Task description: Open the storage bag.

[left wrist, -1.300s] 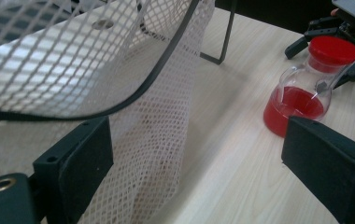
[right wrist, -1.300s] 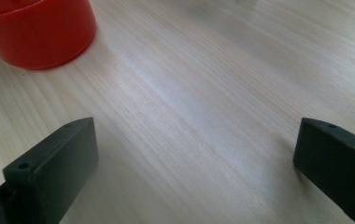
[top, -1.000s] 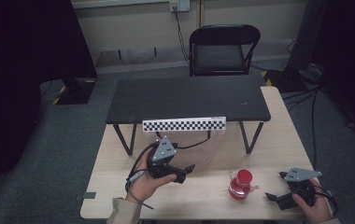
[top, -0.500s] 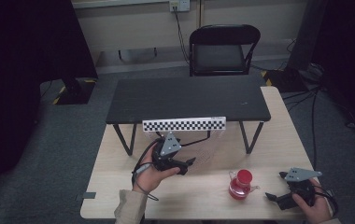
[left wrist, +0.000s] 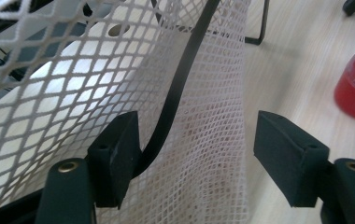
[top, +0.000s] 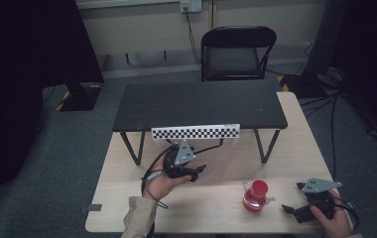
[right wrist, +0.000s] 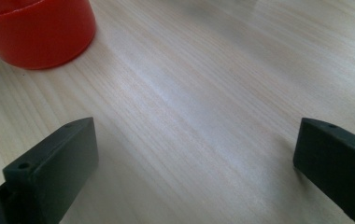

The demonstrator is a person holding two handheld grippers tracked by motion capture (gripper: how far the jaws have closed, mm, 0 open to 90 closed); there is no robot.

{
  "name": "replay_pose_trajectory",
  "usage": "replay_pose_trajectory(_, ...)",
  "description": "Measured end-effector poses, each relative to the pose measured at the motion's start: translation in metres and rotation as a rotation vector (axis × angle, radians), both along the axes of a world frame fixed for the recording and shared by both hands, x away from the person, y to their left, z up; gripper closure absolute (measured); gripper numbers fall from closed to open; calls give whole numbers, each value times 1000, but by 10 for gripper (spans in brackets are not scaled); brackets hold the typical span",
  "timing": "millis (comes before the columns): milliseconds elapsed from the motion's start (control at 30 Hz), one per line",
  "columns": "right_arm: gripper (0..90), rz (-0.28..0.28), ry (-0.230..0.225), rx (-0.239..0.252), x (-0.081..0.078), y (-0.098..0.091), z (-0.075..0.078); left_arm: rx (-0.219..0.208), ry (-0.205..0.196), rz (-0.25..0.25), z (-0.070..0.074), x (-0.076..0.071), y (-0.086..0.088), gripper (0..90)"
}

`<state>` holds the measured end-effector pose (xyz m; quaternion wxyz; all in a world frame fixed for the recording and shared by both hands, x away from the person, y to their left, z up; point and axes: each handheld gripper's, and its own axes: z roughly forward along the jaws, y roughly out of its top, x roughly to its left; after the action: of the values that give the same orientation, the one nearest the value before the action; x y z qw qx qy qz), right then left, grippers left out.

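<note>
Left gripper (left wrist: pixel 192 158) has been closing its jaws around the white mesh bag (left wrist: pixel 203 121), which hangs from the black shelf (top: pixel 196 104); the pads do not press it yet. Grasping seems in hand: next, pinch firmly. Right gripper (right wrist: pixel 194 172) rests spread on the table (right wrist: pixel 213 84), near the red bottle (top: pixel 256 197).

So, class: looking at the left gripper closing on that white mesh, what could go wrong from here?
1. The left gripper jaws have been closing with a black strap beside the white mesh; they might pinch only the strap.
2. Pulling the mesh could perhaps sweep it into the red bottle nearby.
</note>
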<state>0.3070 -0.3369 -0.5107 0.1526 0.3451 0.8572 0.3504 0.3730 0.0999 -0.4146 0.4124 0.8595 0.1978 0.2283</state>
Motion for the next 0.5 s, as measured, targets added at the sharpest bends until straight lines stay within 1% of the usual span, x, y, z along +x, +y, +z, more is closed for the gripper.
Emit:
replay_pose_trajectory(33, 0, 0, 0, 0, 0, 0, 0, 12, -30, 7, 0, 0, 0, 315)
replay_pose_trajectory(67, 0, 0, 0, 0, 0, 0, 0, 16, -47, 6, 1, 0, 0, 312)
replay_pose_trajectory(100, 0, 0, 0, 0, 0, 0, 0, 16, -47, 6, 1, 0, 0, 311)
replay_pose_trajectory(133, 0, 0, 0, 0, 0, 0, 0, 20, -84, 6, 2, 0, -1, 311)
replay_pose_trajectory(200, 0, 0, 0, 0, 0, 0, 0, 26, -84, 2, 3, 0, -1, 322)
replay_pose_trajectory(233, 0, 0, 0, 0, 0, 0, 0, 19, -78, 3, 3, 1, -2, 323)
replay_pose_trajectory(267, 0, 0, 0, 0, 0, 0, 0, 32, -60, 4, 1, 4, -2, 360)
replay_pose_trajectory(300, 0, 0, 0, 0, 0, 0, 0, 32, -60, 4, 1, 4, -2, 380)
replay_pose_trajectory(333, 0, 0, 0, 0, 0, 0, 0, 45, -49, 4, -1, 6, -2, 412)
replay_pose_trajectory(367, 0, 0, 0, 0, 0, 0, 0, 45, -37, 12, -3, 6, -1, 428)
replay_pose_trajectory(433, 0, 0, 0, 0, 0, 0, 0, 59, -37, 19, -4, 6, -1, 455)
replay_pose_trajectory(500, 0, 0, 0, 0, 0, 0, 0, 53, -34, 22, -5, 6, 0, 454)
